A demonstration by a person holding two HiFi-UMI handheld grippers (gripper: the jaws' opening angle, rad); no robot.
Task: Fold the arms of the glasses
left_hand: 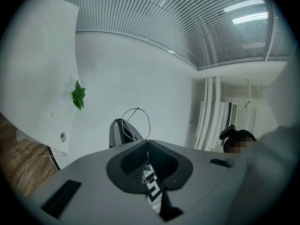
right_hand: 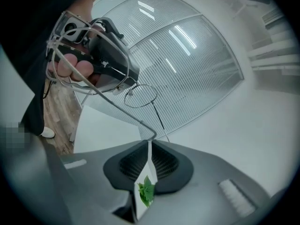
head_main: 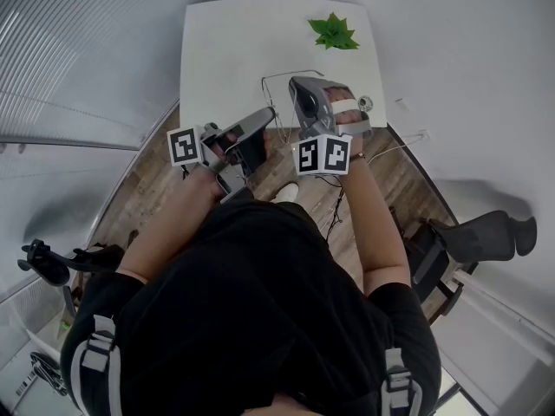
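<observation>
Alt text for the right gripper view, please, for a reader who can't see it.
The right gripper has its jaws closed on the tip of one arm of thin wire glasses, held in the air. The wire runs up and left to the left gripper; behind lie a white table and a ribbed wall.

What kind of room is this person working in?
Most likely an office or lab room, though that is a guess. A plain white table stands on a wood floor, a dark office chair sits off to one side, and the slatted ceiling carries strip lights.
</observation>
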